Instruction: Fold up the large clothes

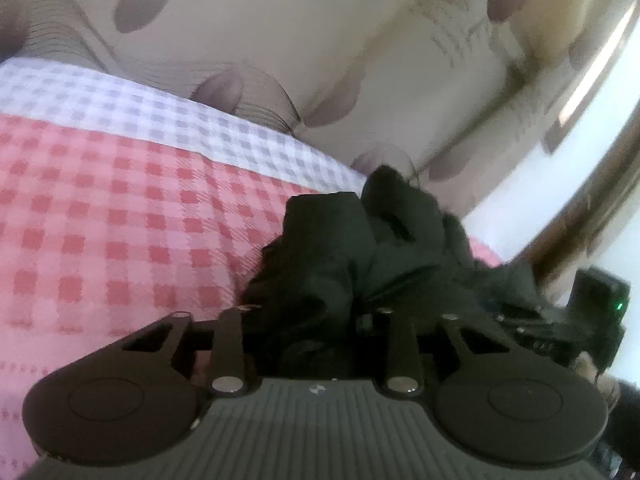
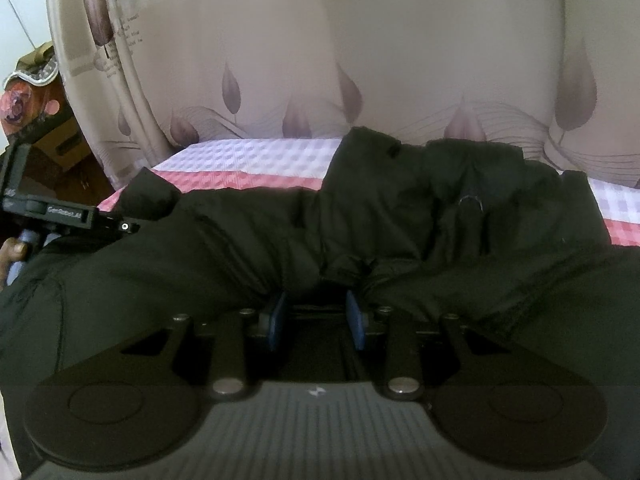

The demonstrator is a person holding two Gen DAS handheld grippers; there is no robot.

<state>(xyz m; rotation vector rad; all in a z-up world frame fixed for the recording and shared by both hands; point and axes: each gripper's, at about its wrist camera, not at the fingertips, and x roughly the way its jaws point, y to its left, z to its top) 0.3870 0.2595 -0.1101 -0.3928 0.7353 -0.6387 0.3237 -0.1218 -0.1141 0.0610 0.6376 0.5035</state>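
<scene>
Both grippers pinched a dark jacket (image 2: 240, 232); only the right gripper (image 2: 316, 312) view showed it spread across the checked bedcover (image 2: 256, 152), while the left gripper (image 1: 316, 320) view showed a bunched fold.

Both wrist cams low, close over bed, facing curtain; shared: dark jacket (image 2: 360, 208), checked sheet (image 1: 120, 200).

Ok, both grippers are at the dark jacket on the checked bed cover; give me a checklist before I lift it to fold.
1. Right gripper on the bulky dark green-black jacket: ok, fabric bunched between its blue pads.
2. Left gripper on jacket: cannot tell, fingertips buried in fabric.
3. Both grippers on the same garment: ok, left gripper reaches the jacket's left end.
4. Jacket laid flat: not ok, it is crumpled.
5. Room on the pink and white checked bed cover: ok, bare to the left.
6. Sleeves located: cannot tell.
</scene>
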